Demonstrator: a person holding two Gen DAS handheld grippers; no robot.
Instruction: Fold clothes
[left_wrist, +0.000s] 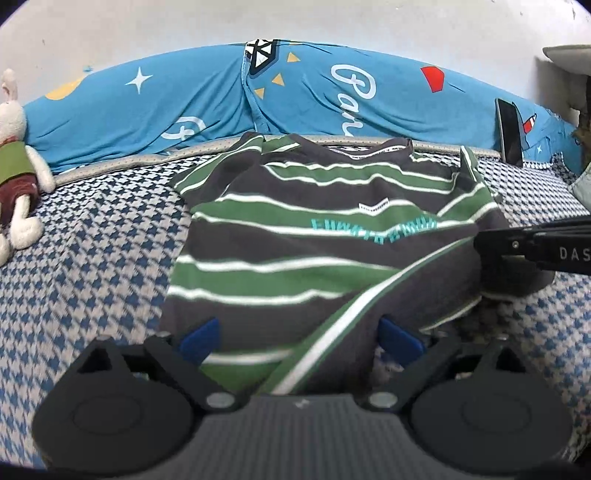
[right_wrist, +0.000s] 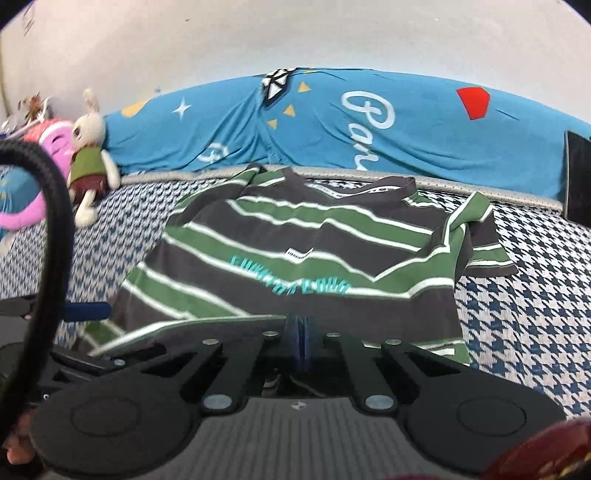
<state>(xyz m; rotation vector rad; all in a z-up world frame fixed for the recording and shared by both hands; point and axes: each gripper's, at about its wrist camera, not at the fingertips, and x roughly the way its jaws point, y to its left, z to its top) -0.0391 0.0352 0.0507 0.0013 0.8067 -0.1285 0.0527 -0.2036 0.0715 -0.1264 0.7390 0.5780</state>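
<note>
A grey, green and white striped T-shirt (left_wrist: 295, 236) (right_wrist: 295, 254) lies front up on the houndstooth bed cover (left_wrist: 92, 258), collar toward the wall. Its lower right corner is turned over diagonally, showing a striped hem band. My left gripper (left_wrist: 300, 341) is open, and its blue pads (left_wrist: 199, 339) straddle the shirt's near edge. In the left wrist view my right gripper (left_wrist: 487, 245) reaches in from the right, pinching the lifted fold. In its own view the right gripper (right_wrist: 301, 339) has its pads pressed together on shirt fabric. The left gripper's blue fingertip (right_wrist: 86, 310) shows at far left.
A rolled blue printed quilt (left_wrist: 147, 110) (right_wrist: 406, 129) runs along the wall behind the shirt. A plush rabbit (left_wrist: 14, 162) (right_wrist: 90, 155) and a pink plush (right_wrist: 48, 147) lie at the left. A dark phone (left_wrist: 509, 133) leans at the right. A black cable (right_wrist: 55, 206) loops at left.
</note>
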